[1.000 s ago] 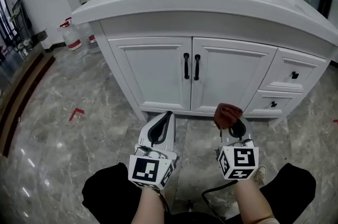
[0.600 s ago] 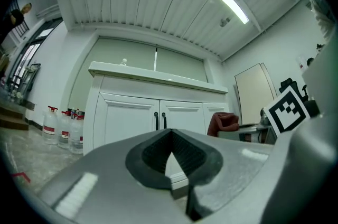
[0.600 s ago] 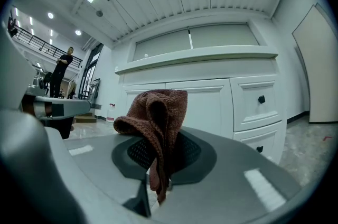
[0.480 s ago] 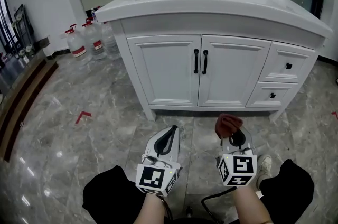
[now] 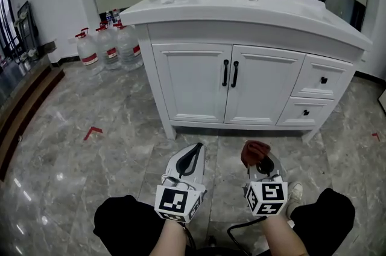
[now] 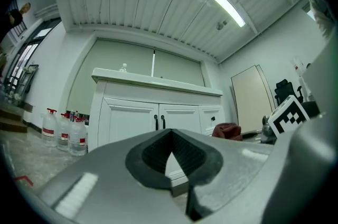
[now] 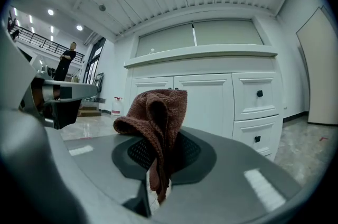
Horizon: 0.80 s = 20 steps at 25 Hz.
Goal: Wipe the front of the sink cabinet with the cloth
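The right gripper (image 5: 262, 162) pinches a crumpled brown terry cloth (image 5: 252, 151), its lower end hidden between the jaws. The left gripper (image 5: 193, 151) is closed and empty, facing the smooth white panelled cabinet (image 5: 196, 89).

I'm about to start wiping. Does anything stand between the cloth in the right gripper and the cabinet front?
Nothing visible does. Only bare floor lies between the cloth, held in the right gripper, and the cabinet front. The water jugs stand beside the cabinet, off the path.
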Motion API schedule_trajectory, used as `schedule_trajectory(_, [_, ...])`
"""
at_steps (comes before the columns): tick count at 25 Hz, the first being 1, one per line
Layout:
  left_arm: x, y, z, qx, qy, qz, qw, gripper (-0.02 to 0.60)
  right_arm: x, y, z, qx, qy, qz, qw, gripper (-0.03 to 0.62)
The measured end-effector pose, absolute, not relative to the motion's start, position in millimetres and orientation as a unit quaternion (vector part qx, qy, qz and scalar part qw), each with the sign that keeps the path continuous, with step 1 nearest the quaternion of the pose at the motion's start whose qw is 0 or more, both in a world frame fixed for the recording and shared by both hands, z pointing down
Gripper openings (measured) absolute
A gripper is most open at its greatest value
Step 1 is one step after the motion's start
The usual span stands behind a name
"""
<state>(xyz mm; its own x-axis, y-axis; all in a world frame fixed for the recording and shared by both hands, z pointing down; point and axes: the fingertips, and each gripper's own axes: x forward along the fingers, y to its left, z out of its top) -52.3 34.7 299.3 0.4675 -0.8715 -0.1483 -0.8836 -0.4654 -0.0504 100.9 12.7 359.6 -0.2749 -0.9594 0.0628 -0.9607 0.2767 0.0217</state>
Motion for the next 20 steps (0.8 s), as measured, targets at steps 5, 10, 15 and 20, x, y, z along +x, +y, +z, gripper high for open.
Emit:
schedule_trajectory(5, [-45.5,36.9,306.8,-0.858,0.508,0.033,0.064,0.001,99.2,15.1,348.1,0.603,-0.798,0.0,0.022,0.077])
schedule_trajectory(10, [-41.9,34.3,311.3,-0.86,0.506,0.03,0.061,0.001,98.1,15.7,347.8,0.602,-0.798,-0.005,0.021,0.077])
schedule_trajectory(15, [-40.5,32.8,315.2,-0.861,0.505,0.026,0.058,0.001,96.4,15.4,350.1,0.6,-0.8,0.0,0.02,0.077])
schedule_trajectory(20, [-39.2,33.1,317.5,-0.861,0.504,0.025,0.057,0.001,97.6,17.1,354.9,0.602,-0.798,0.005,0.021,0.077])
